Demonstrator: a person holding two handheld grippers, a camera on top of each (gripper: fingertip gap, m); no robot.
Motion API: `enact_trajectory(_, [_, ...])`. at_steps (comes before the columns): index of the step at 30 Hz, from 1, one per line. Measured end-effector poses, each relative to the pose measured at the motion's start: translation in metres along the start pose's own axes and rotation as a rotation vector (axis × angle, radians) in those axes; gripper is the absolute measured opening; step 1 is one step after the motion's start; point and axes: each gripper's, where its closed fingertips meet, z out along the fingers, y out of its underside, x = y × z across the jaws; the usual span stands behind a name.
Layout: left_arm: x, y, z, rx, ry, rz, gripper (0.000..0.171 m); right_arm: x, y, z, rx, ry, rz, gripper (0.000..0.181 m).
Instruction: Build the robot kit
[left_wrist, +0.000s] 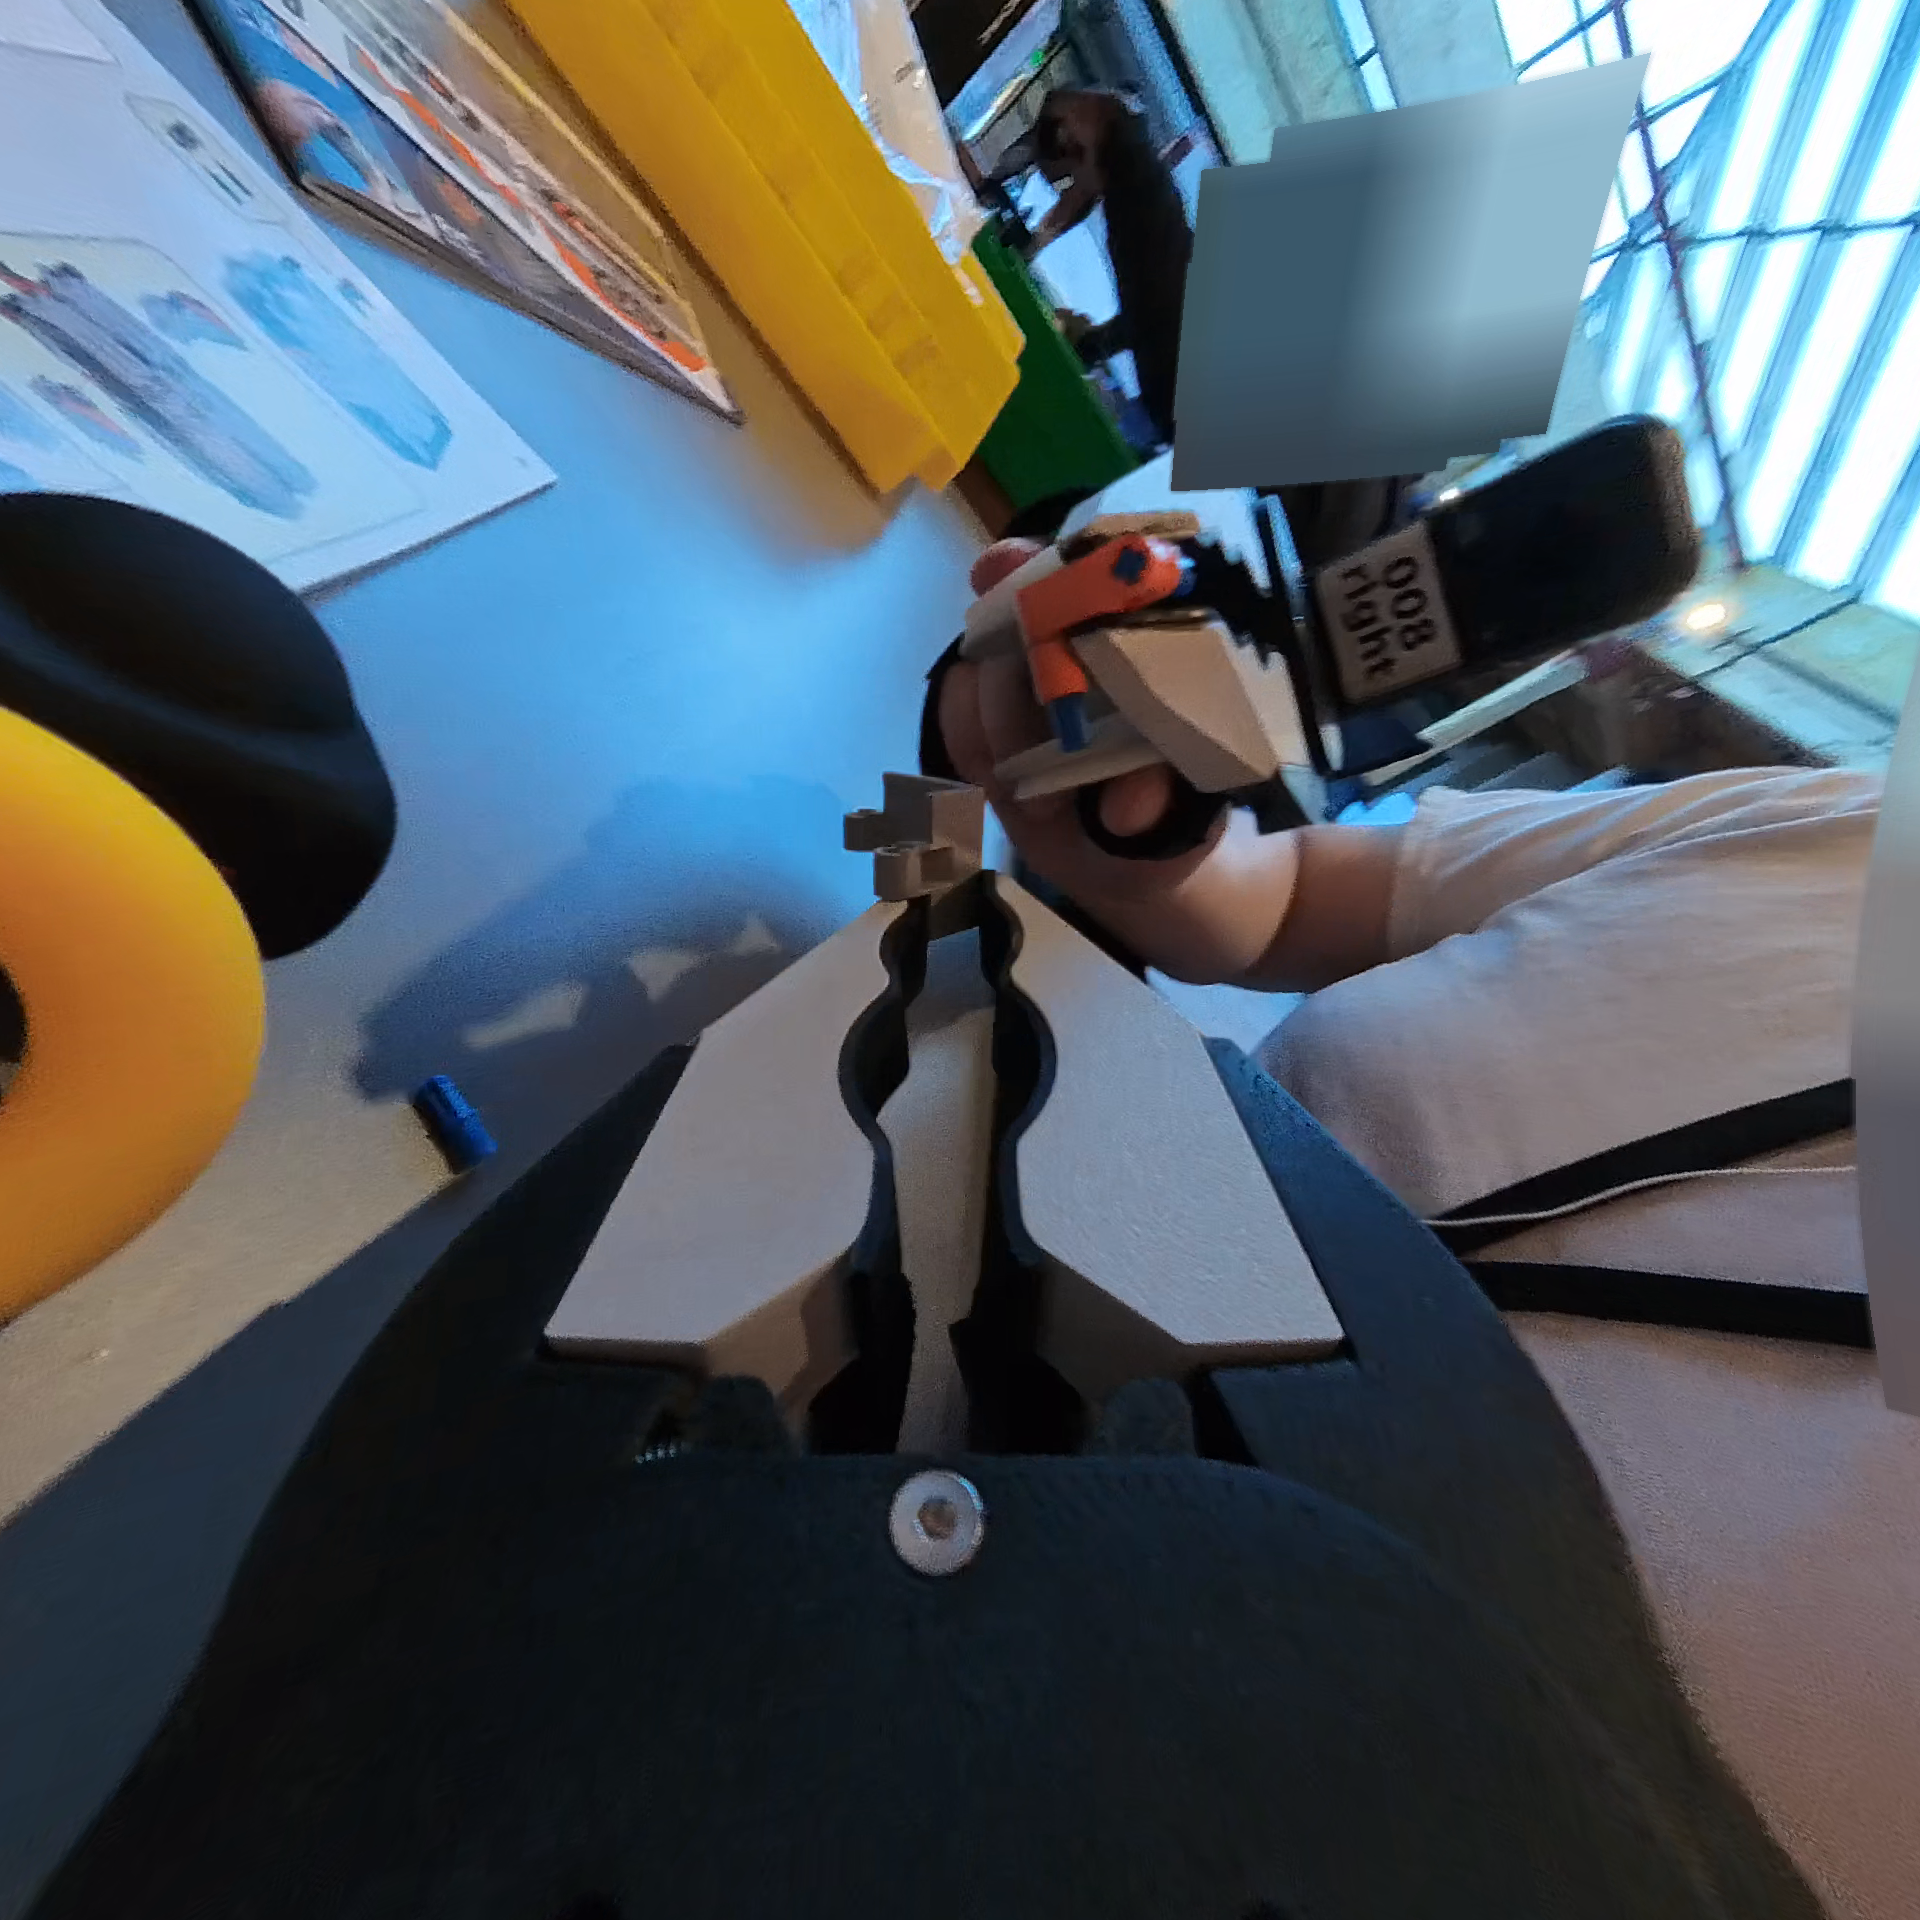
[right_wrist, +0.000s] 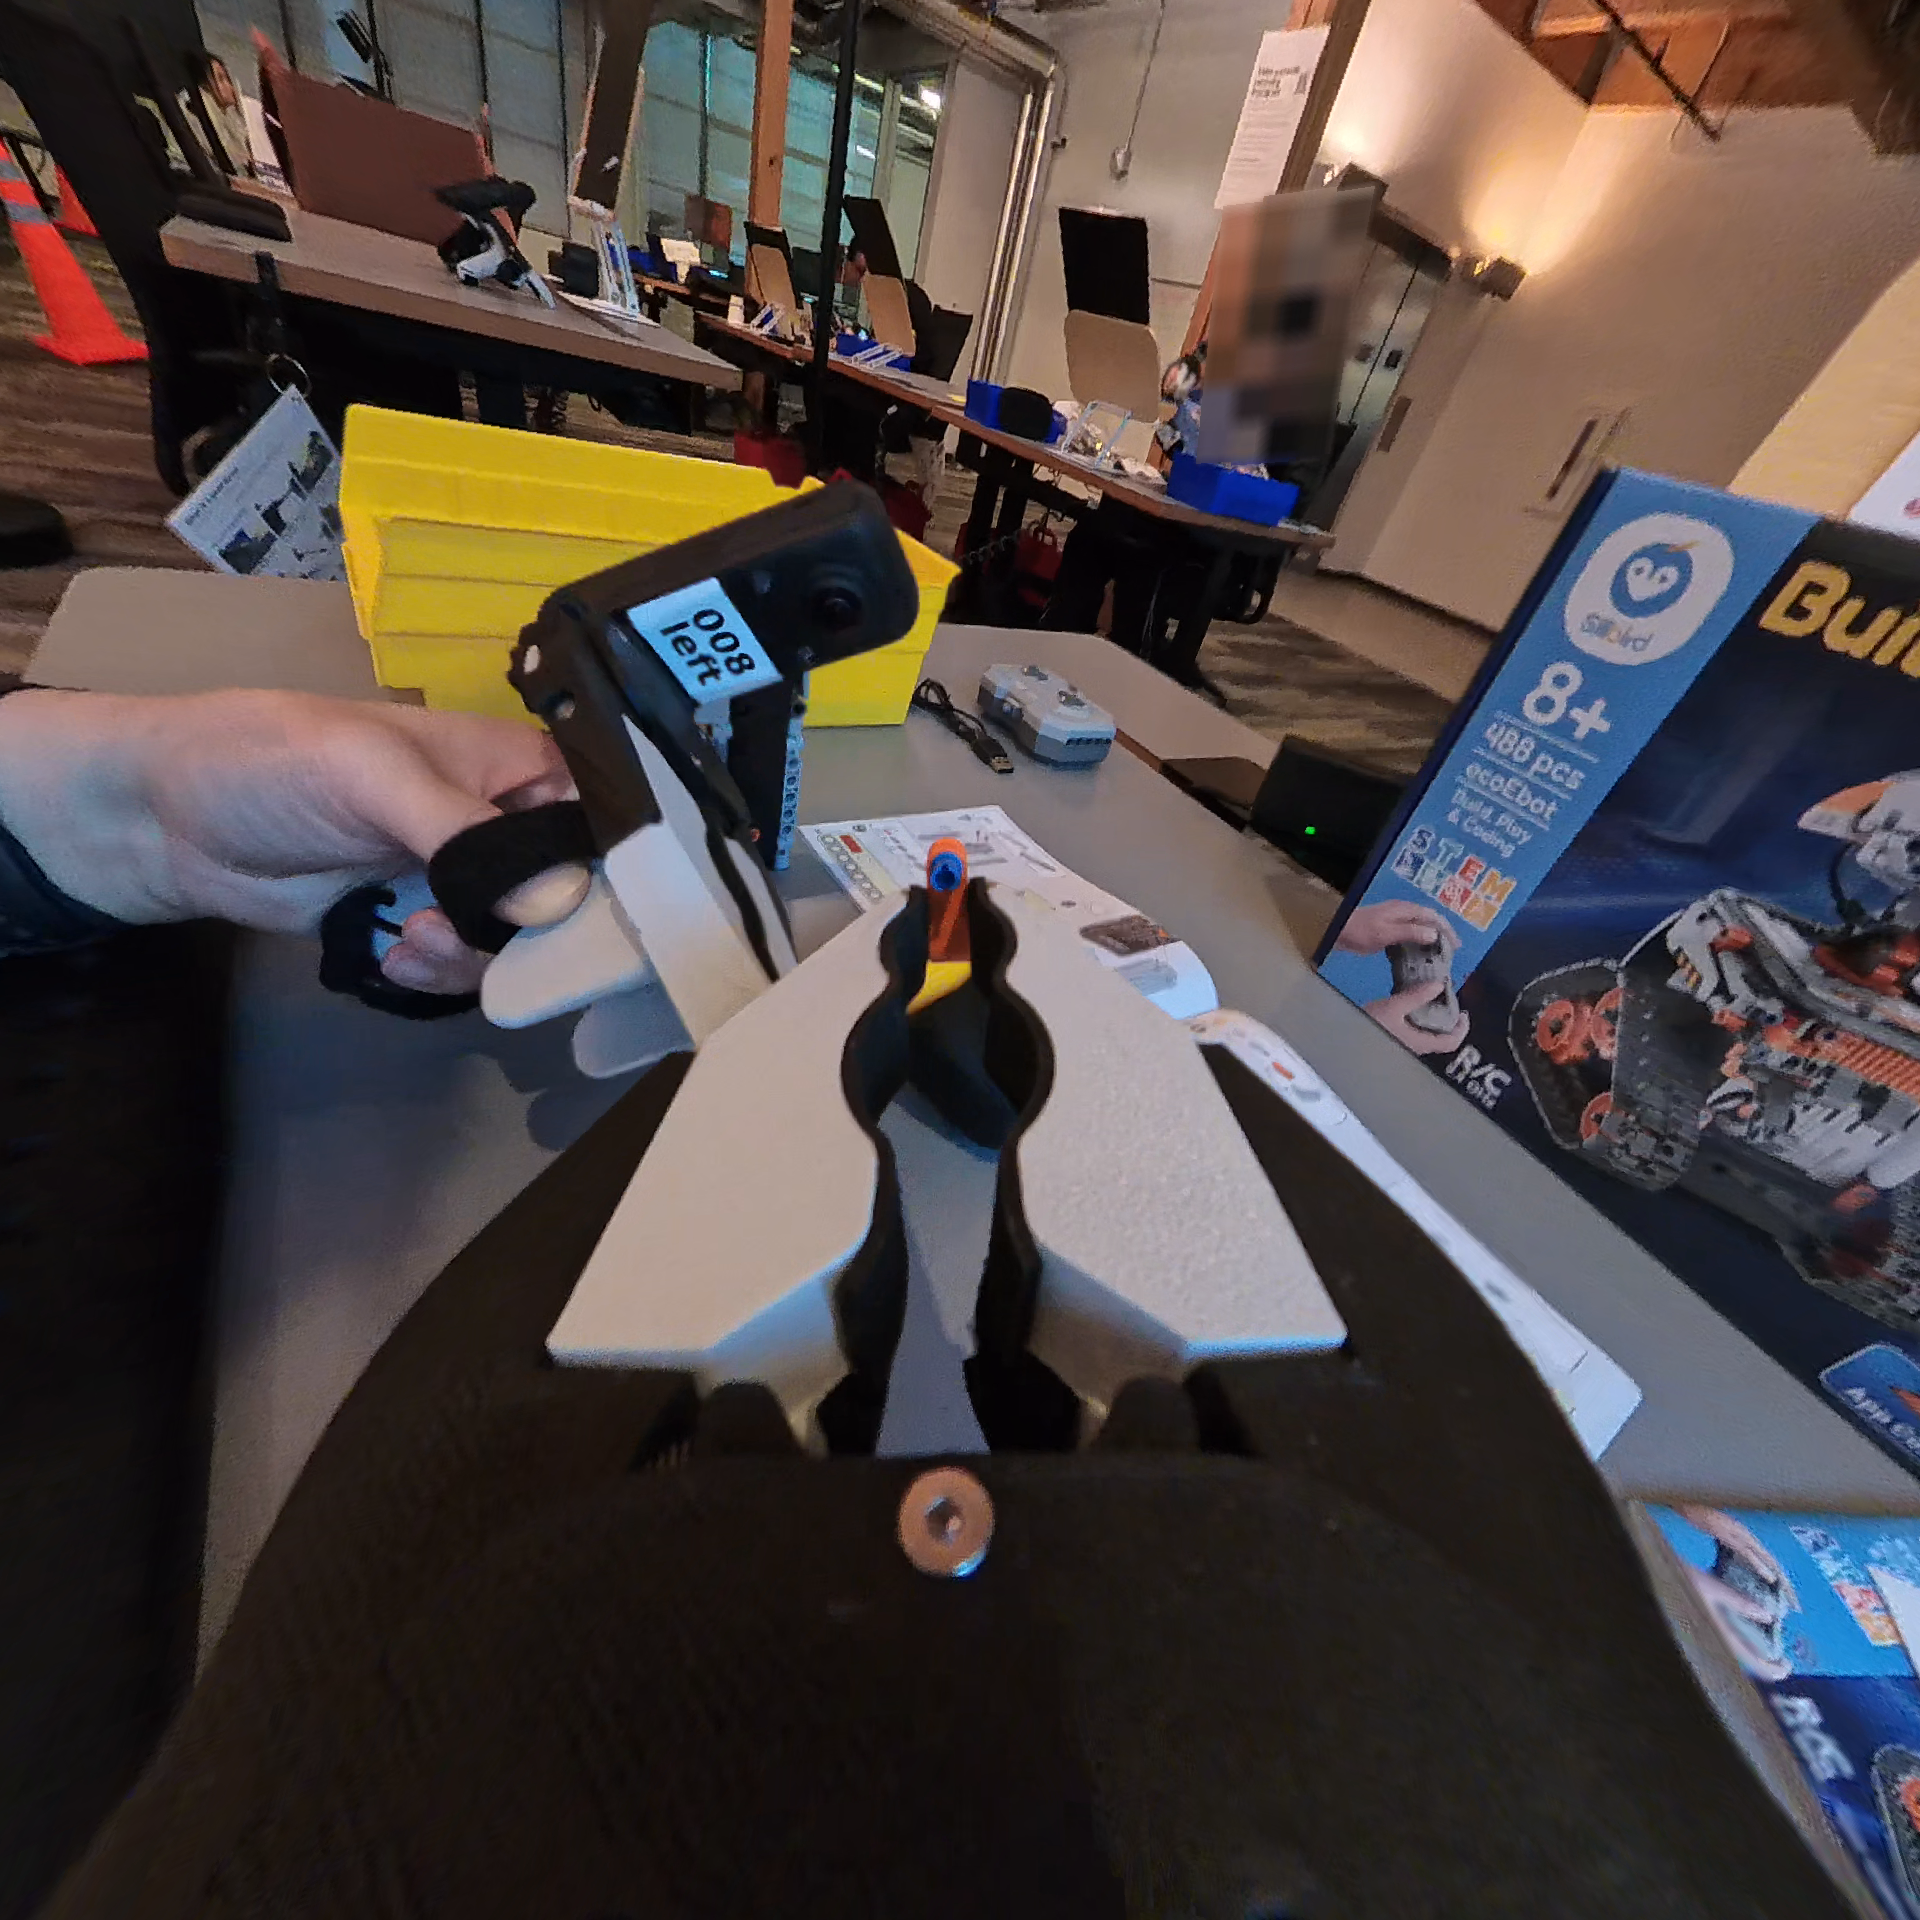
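My left gripper (left_wrist: 951, 896) is shut on a small grey building piece (left_wrist: 920, 833) and holds it above the table. My right gripper (right_wrist: 945, 920) is shut on an orange piece with a blue pin (right_wrist: 945, 899). In the left wrist view the right gripper (left_wrist: 1013, 623), held in a hand, sits just above and right of the grey piece, with the orange piece (left_wrist: 1086, 603) at its tips. In the right wrist view the left gripper (right_wrist: 769, 842), also in a hand, is close on the left. The two held pieces are near each other but apart.
A loose blue pin (left_wrist: 455, 1117) lies on the grey table (left_wrist: 644, 623) near a yellow and black wheel (left_wrist: 114, 987). Stacked yellow bins (right_wrist: 499, 551), a grey remote (right_wrist: 1044, 712) with a cable (right_wrist: 961, 727), instruction sheets (right_wrist: 997, 852) and the set's box (right_wrist: 1662, 883) surround the work area. Tip to tip, the grippers are about 6 cm apart.
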Motion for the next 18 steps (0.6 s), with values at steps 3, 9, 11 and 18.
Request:
enact_trajectory(3, [-0.004, 0.002, 0.001, -0.011, -0.050, 0.021, 0.007, -0.002, -0.001, 0.002, 0.016, 0.028, -0.093, 0.005])
enact_trajectory(9, [-0.004, 0.001, 0.001, -0.012, -0.062, 0.026, 0.007, -0.008, 0.015, 0.011, -0.031, 0.022, -0.190, 0.005])
enact_trajectory(11, [-0.004, 0.000, 0.000, -0.007, -0.067, 0.033, 0.007, -0.008, 0.016, 0.012, -0.033, 0.019, -0.186, 0.005])
enact_trajectory(18, [-0.002, -0.001, 0.000, -0.003, -0.076, 0.058, 0.007, -0.010, 0.022, 0.012, -0.053, 0.013, -0.241, 0.005])
